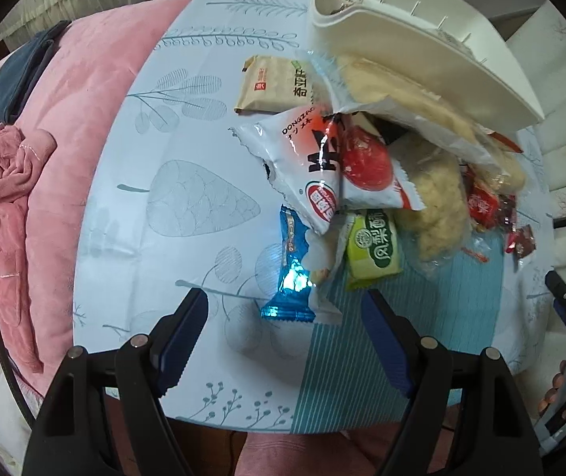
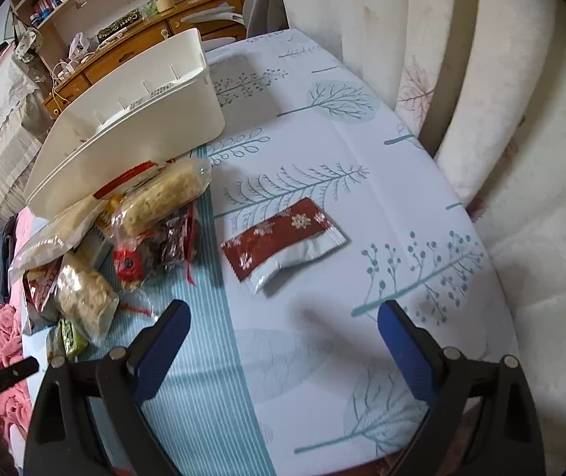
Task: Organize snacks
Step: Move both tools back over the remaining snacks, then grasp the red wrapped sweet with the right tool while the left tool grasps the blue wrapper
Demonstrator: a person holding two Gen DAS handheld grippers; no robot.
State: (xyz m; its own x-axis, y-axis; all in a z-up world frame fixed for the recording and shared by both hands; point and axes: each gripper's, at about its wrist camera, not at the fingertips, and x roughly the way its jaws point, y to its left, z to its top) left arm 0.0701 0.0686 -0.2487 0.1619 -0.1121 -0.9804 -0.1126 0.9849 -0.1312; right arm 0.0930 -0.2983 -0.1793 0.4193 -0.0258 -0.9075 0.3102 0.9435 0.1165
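1. Hovering over the table (image 1: 172, 238), the left gripper (image 1: 283, 329) has its blue pads spread wide w/ nothing between them; it hangs just above the near end of a blue snack packet (image 1: 289, 265).
2. Blue packet lies flat on the leaf-print cloth, its far end tucked under a white-and-red packet (image 1: 322, 174).
3. Snack pile sits right of centre in the left view: green packet (image 1: 372, 250) beside the blue one, clear bag of pale puffed snacks (image 1: 437, 206) behind it, small red sweets (image 1: 485, 202) at the right edge.
4. Tan packet (image 1: 271, 85) lies apart, farther back on the cloth.
5. White basket (image 1: 421, 59) is tipped on its side, its rim resting on top of the pile.
6. Right gripper (image 2: 283, 341) also spread, empty, above bare cloth.
7. Dark red packet w/ snowflakes (image 2: 283, 244) lies alone, just beyond the right gripper, well apart from the pile and basket (image 2: 132, 127).
8. Pink blanket (image 1: 65, 139) lies left of the table.
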